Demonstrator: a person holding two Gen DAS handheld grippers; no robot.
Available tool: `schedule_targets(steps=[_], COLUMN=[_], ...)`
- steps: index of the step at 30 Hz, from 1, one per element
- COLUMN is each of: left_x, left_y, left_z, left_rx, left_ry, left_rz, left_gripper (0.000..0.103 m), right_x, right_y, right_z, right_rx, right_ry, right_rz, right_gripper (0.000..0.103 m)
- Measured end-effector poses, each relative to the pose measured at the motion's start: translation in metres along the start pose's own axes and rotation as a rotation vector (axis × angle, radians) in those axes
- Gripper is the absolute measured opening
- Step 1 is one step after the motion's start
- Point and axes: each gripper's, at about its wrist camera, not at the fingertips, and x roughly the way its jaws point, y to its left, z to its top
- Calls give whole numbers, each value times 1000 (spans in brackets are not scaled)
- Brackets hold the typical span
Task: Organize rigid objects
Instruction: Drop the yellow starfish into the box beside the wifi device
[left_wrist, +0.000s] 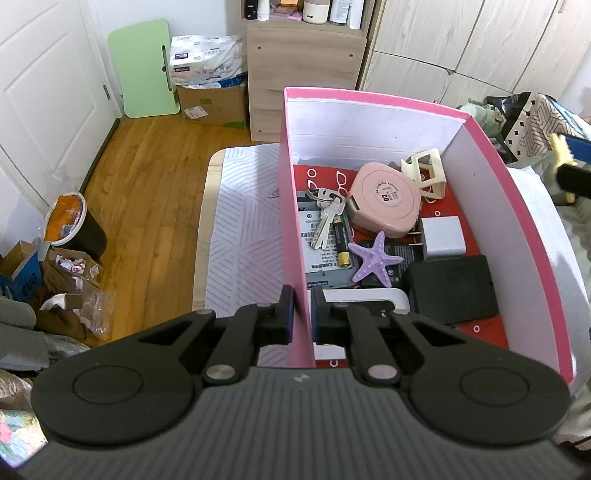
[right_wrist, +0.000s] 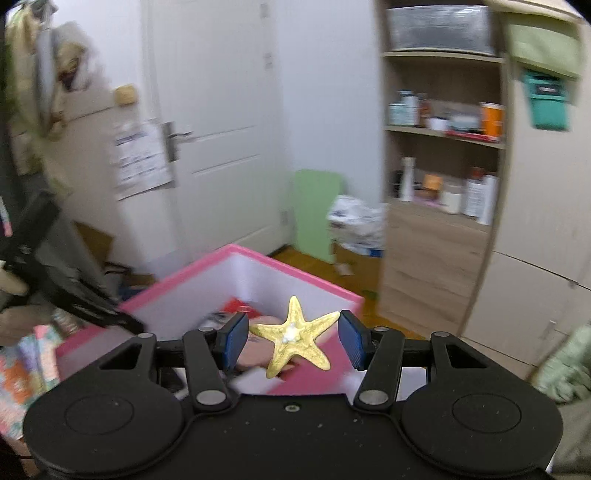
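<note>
Now our left tool (left_wrist: 303, 314) is pressed together on the near left wall of the pink box (left_wrist: 291, 206), one pad on each side of the card. Inside the box lie a pink tape measure (left_wrist: 386, 201), keys (left_wrist: 327, 216), a battery (left_wrist: 341, 243), a purple starfish (left_wrist: 375, 260), a white plug (left_wrist: 441, 236), a cream hair claw (left_wrist: 424, 171) and a black case (left_wrist: 452, 290). Our right tool (right_wrist: 293, 339) holds a yellow starfish (right_wrist: 295, 338) by two arm tips, above the box's near corner (right_wrist: 207, 291); that view is blurred.
</note>
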Motion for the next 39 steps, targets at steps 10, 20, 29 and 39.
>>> schedule_targets(steps=[10,20,29,39], left_x=[-2,-2,-1,-1], left_y=[-1,4,8,10], left_z=[-5,-7,-8,-9], left_rx=[19,-10,-33,-46], left_ry=[-28,-42,-45,-45], left_rz=[-1,-29,-47,-53], left_gripper=[8,9,10,11], right_x=[64,101,117,60], right_y=[26,59,85,56], right_z=[15,-6,-19,-20], right_rx=[-9,133,176,255], right_ry=[188,431,543,332], right_rz=[128,358,444,366], right_gripper=[59,59,58,58])
